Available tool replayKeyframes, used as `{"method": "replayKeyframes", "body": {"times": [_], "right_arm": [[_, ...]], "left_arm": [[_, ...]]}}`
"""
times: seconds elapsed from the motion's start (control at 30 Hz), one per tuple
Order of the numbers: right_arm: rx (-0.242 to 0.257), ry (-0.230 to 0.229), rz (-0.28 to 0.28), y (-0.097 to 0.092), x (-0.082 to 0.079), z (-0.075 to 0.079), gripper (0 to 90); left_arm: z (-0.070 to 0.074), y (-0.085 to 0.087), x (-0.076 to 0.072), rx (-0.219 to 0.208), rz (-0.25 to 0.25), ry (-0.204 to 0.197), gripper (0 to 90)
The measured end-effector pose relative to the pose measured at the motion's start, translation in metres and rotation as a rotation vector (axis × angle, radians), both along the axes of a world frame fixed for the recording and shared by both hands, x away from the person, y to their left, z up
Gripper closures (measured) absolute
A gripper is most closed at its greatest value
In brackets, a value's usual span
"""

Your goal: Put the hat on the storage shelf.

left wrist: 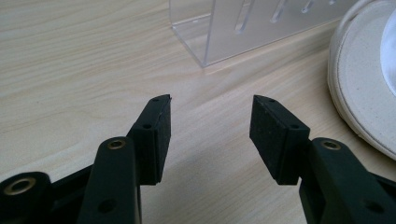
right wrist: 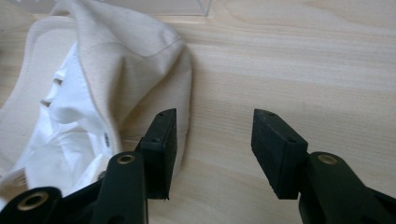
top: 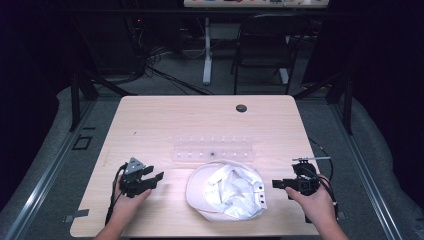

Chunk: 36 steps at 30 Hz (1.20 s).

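Right claw [top: 278,184] hovers gaping beside the cap [top: 227,191], hand level.

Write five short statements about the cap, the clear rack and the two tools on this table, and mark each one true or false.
1. The cream fabric cap lies upside down, its white lining facing up. True.
2. The left tool grips the cap's brim. False: its jaws stand open over bare wood, with nothing between them.
3. The clear plastic rack sits on the far side of the cap. True.
4. The right tool is clamped on the cap. False: its jaws are open, and the cap lies beside one jaw, not between them.
5. The cap rests on top of the rack. False: it lies on the light wooden table, in front of the rack.
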State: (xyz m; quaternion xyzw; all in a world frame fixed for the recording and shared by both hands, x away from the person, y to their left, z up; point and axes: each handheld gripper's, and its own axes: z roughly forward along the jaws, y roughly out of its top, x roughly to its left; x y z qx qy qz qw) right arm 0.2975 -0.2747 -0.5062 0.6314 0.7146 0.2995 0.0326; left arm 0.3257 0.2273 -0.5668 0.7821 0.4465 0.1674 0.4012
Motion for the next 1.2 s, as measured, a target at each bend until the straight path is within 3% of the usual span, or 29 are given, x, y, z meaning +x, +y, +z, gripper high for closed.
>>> {"method": "replayKeyframes", "body": {"times": [0.13, 0.4, 0.5, 0.67, 0.73, 0.9, 1.2], "right_arm": [[-0.002, 0.039, 0.031, 0.01, 0.006, 0.013, 50.7], [0.018, 0.074, 0.066, 0.028, 0.015, 0.032, 50.4], [-0.008, 0.076, 0.081, 0.038, 0.018, 0.041, 50.6], [-0.004, 0.102, 0.095, 0.044, 0.021, 0.046, 50.6], [-0.037, 0.124, 0.114, 0.051, 0.022, 0.049, 49.7], [-0.062, 0.155, 0.133, 0.058, 0.024, 0.047, 48.5], [-0.056, 0.202, 0.151, 0.058, 0.02, 0.033, 47.8]], "left_arm": [[-0.001, 0.0, 0.0, 0.003, 0.003, 0.003, 48.6], [-0.003, -0.003, 0.0, 0.007, -0.004, 0.008, 48.3], [-0.002, -0.002, 0.0, 0.008, -0.007, 0.007, 48.2], [-0.002, -0.002, 0.001, 0.006, -0.002, 0.01, 48.0], [-0.003, -0.002, 0.001, 0.011, -0.002, 0.01, 47.9], [-0.003, -0.002, 0.001, 0.01, -0.003, 0.009, 47.9], [-0.003, -0.002, 0.001, 0.01, -0.004, 0.008, 47.8]]}}
